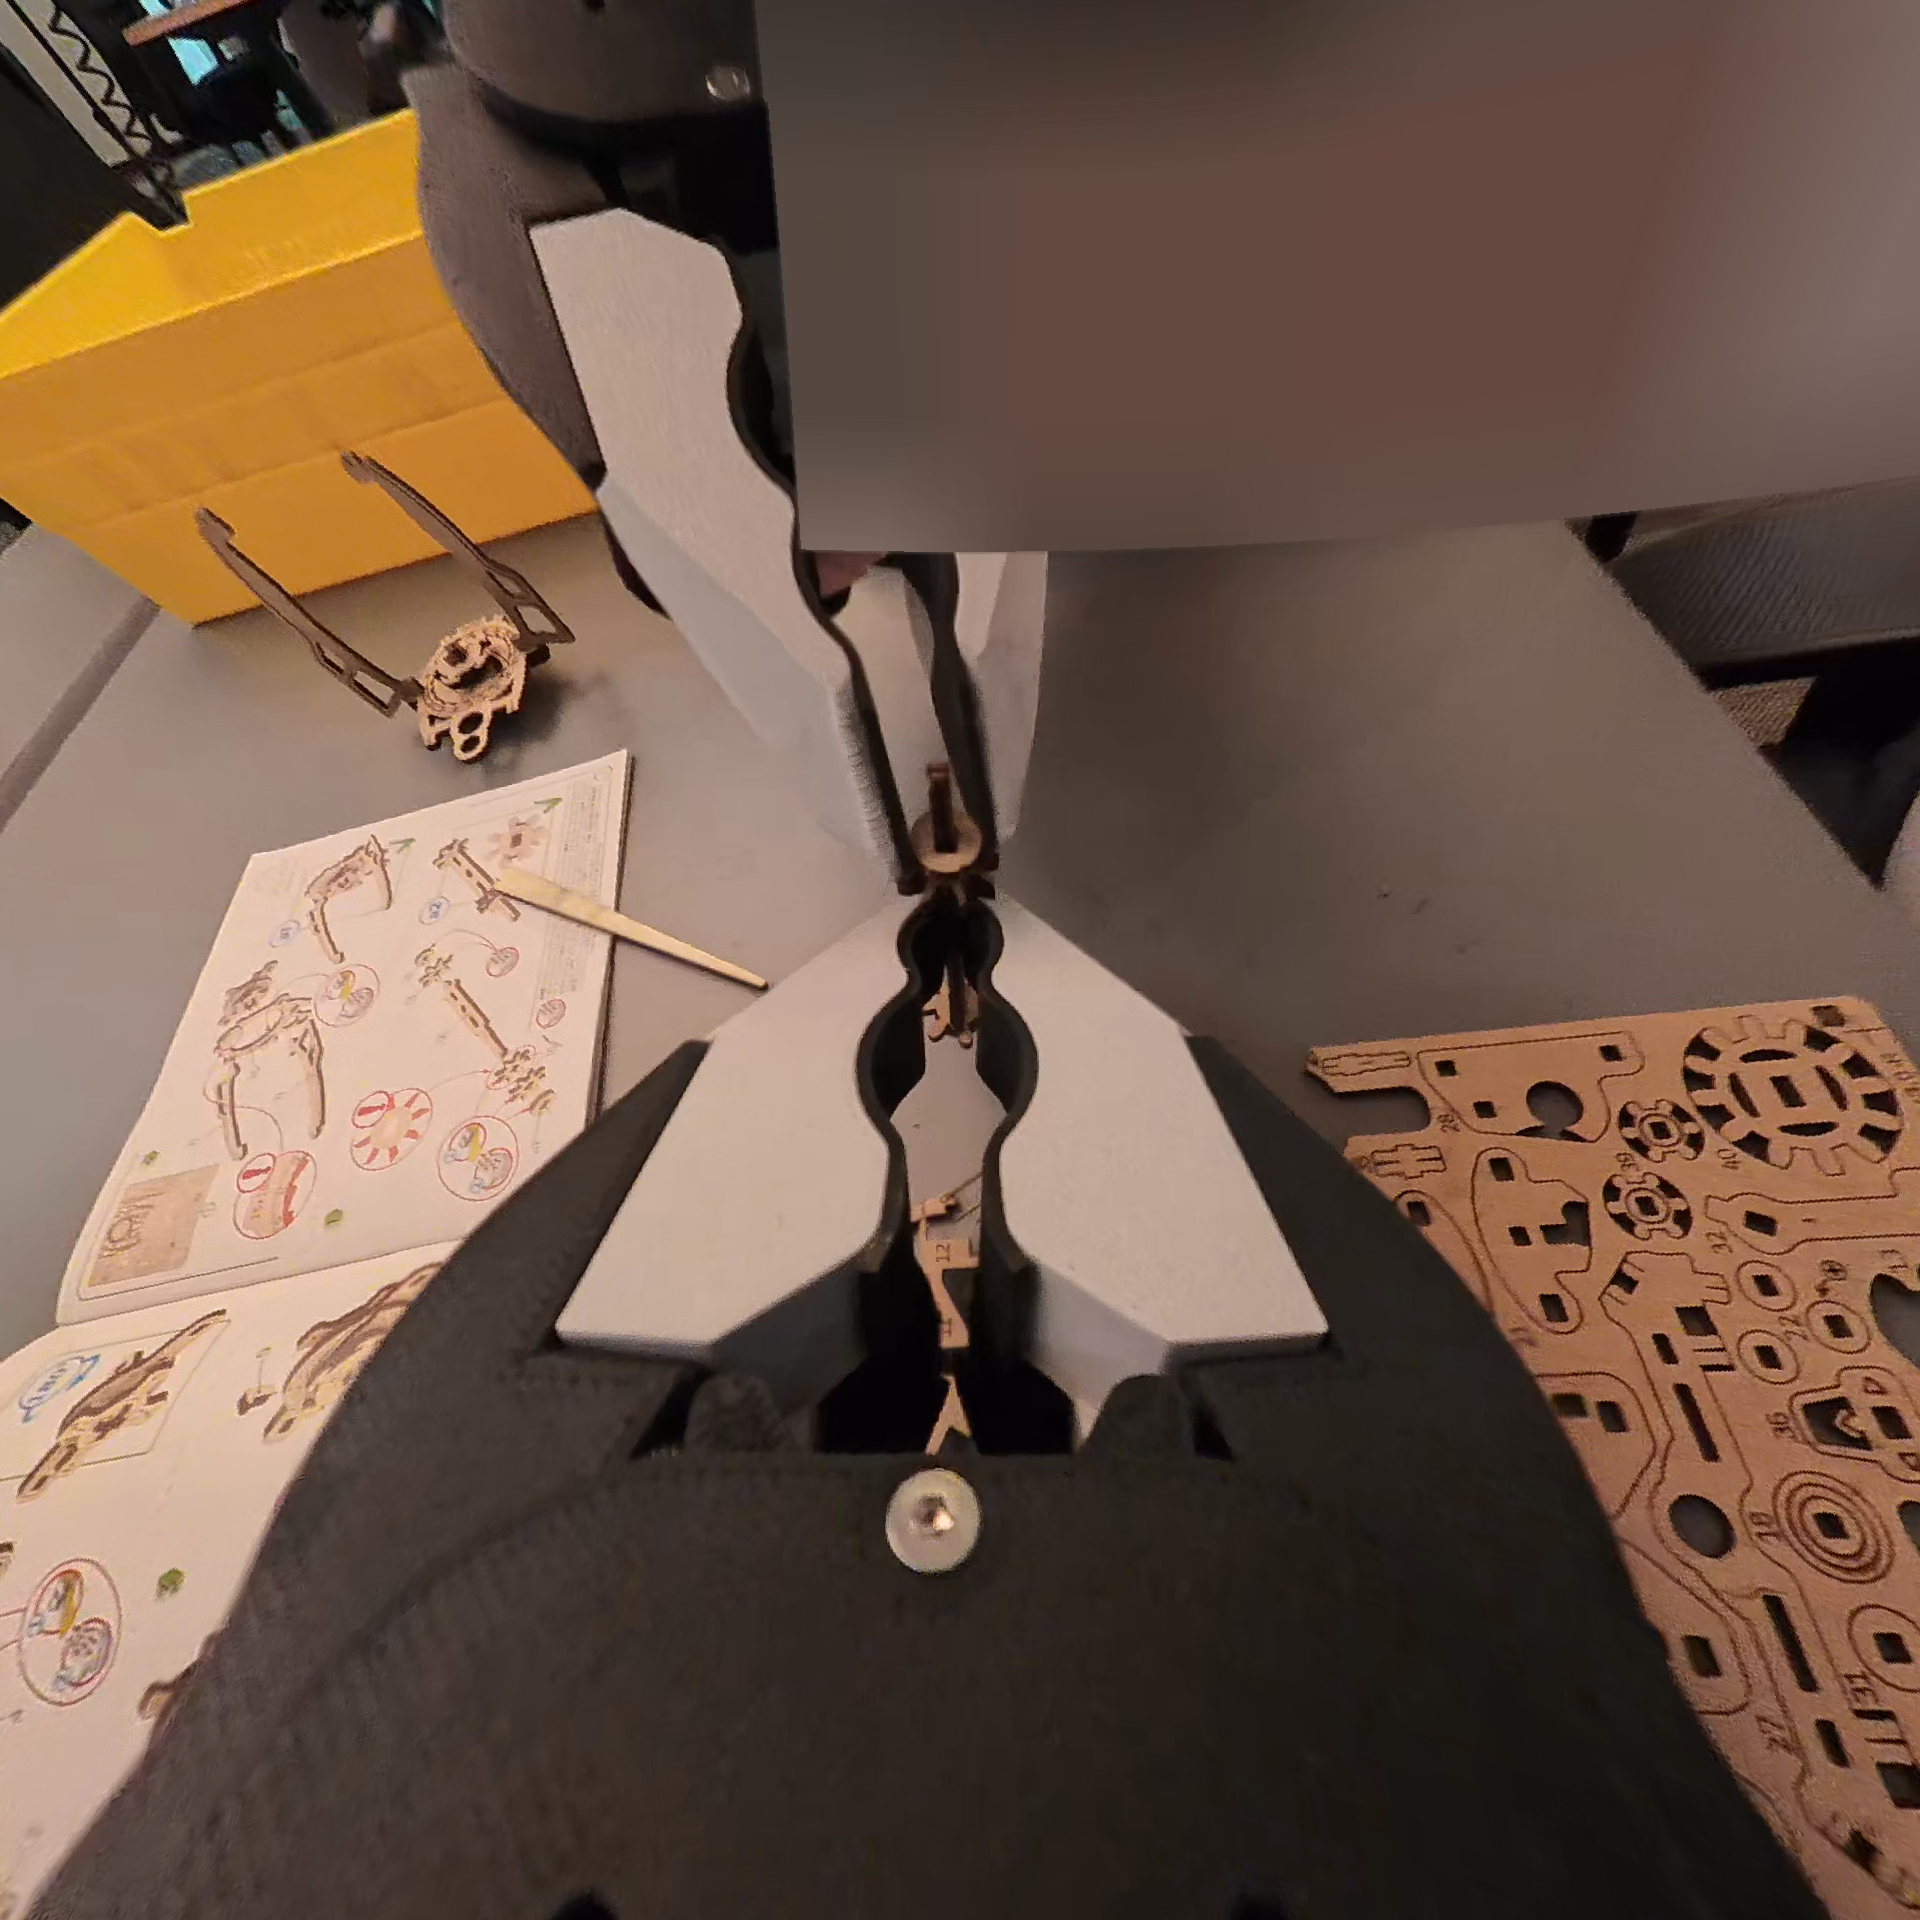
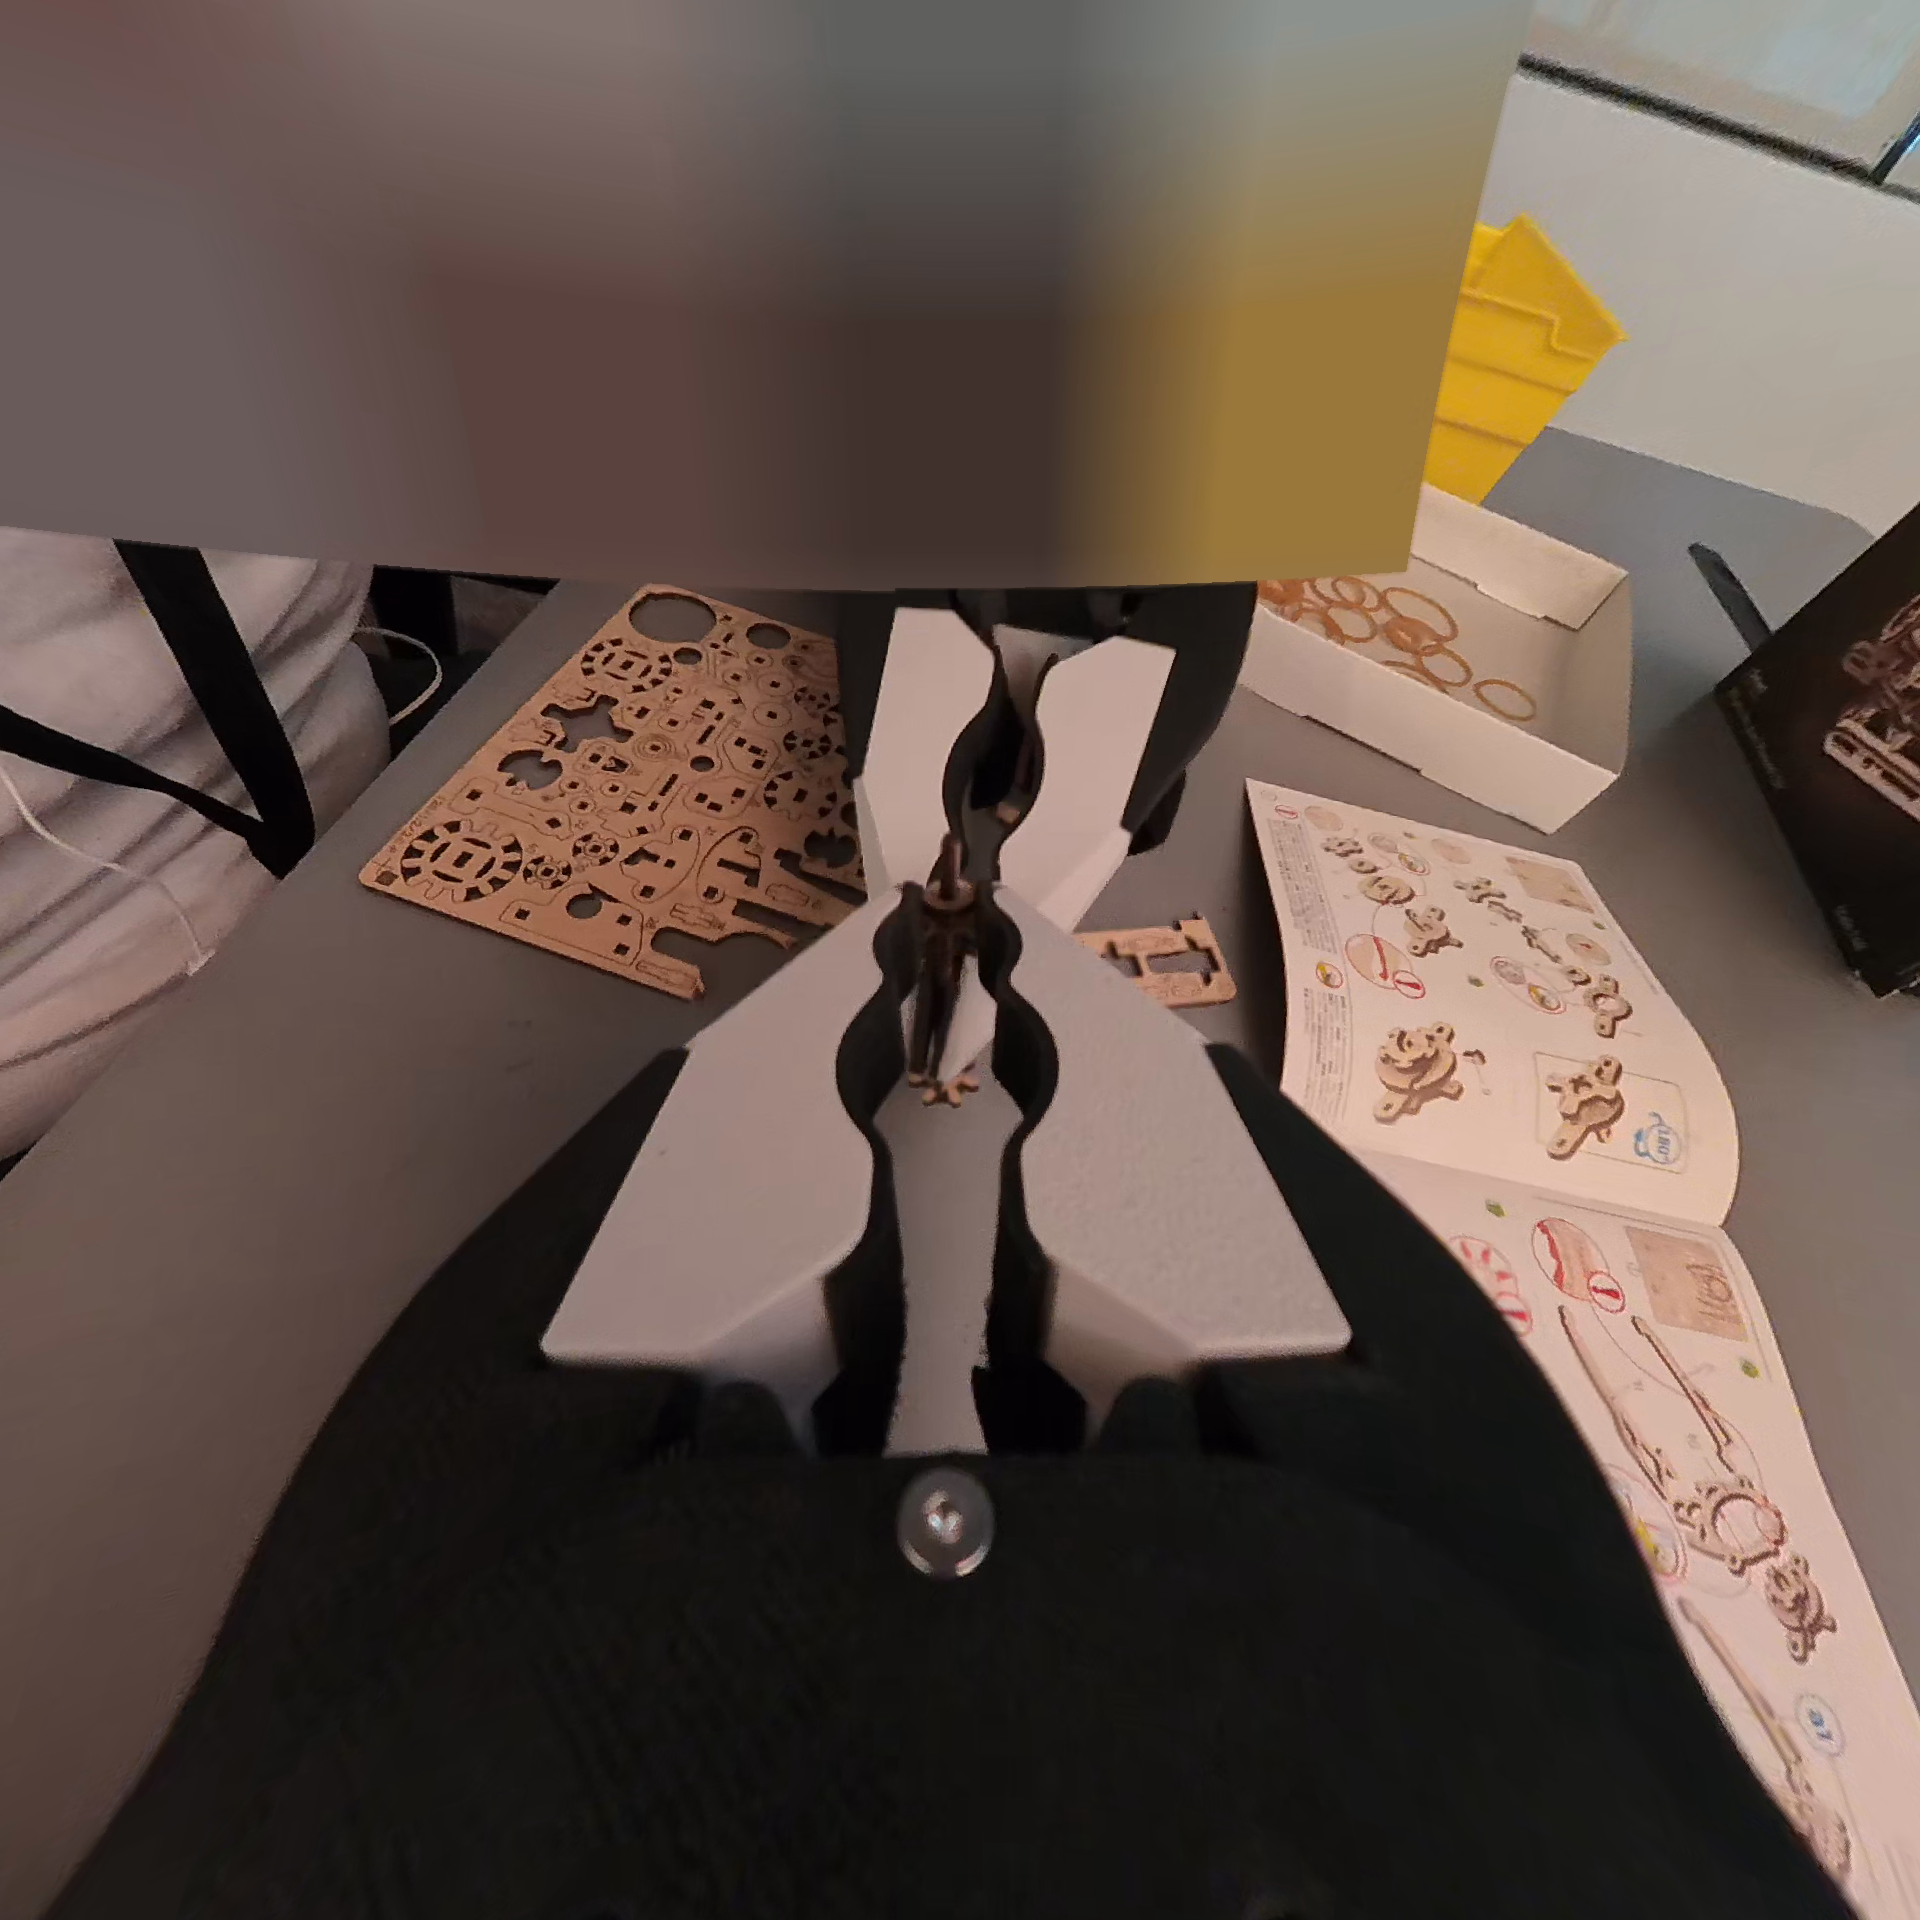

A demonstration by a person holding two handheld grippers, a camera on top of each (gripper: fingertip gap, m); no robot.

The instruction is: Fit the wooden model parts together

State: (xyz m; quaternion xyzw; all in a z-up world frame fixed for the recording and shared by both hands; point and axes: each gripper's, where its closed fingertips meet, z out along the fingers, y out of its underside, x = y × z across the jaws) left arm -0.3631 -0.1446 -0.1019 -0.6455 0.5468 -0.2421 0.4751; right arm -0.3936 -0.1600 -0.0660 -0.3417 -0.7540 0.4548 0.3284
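Left wrist view: left tool [image 1: 943, 914] closed on a small wooden part [image 1: 951, 997], tip to tip with the right tool [image 1: 940, 842], which pinches a peg piece [image 1: 940, 831].
Bench [image 1: 1351, 790]: booklet [image 1: 343, 1039], pick [image 1: 644, 930], half-built model [image 1: 468, 686], cut sheet [image 1: 1662, 1299], yellow bin [image 1: 260, 364].
Right wrist view: right tool [image 2: 943, 904] clamped on the wooden assembly [image 2: 940, 987]; left tool [image 2: 997, 821] meets it.
Around: sheet [image 2: 623, 790], booklet [image 2: 1475, 987], tray of rings [image 2: 1455, 665], loose piece [image 2: 1164, 961].

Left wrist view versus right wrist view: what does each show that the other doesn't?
Only the left view shows the partly built wooden frame by the yellow bin and a thin stick on the instruction booklet. Only the right view shows the white tray of rubber bands and a dark box. Both show the left gripper and right gripper tip to tip, each shut on small wooden parts, plus the cutout sheet.
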